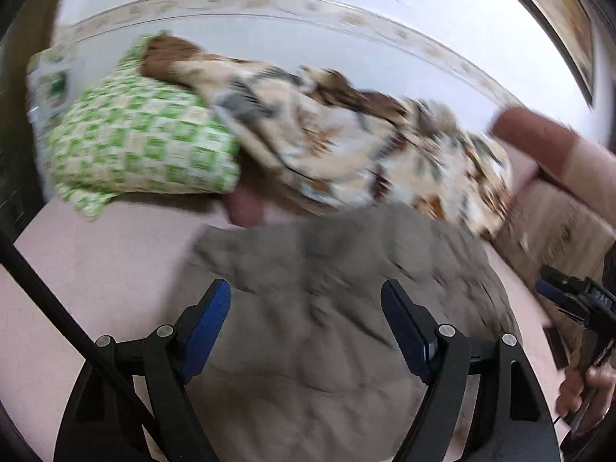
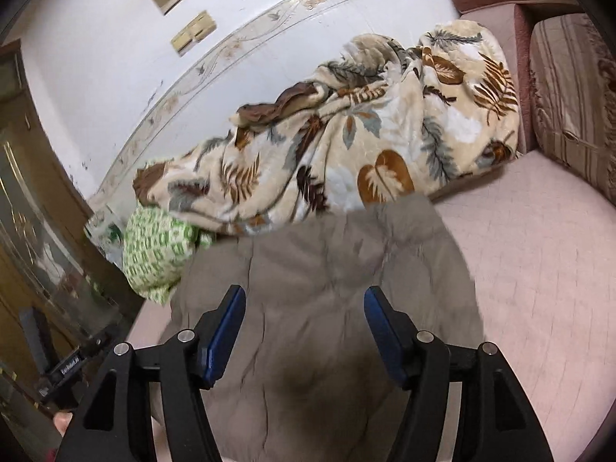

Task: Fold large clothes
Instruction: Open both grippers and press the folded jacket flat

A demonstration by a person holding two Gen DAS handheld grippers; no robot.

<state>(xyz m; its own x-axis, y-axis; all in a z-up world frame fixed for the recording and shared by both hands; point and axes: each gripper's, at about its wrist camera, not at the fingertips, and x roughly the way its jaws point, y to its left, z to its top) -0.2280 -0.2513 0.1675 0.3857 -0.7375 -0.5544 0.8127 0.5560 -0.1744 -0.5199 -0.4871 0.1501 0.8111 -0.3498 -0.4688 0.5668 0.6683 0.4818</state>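
Observation:
A grey-brown quilted garment lies folded flat on the pink bed sheet. My left gripper hovers over its near part, open, with nothing between the blue pads; the left wrist view is blurred. My right gripper also stands open above the garment, its pads clear of the cloth. In the left wrist view the right gripper shows at the right edge, held by a hand.
A leaf-patterned blanket is heaped along the wall behind the garment. A green checked pillow lies at its left end. A striped cushion stands at the right. A wooden cabinet borders the bed's left side.

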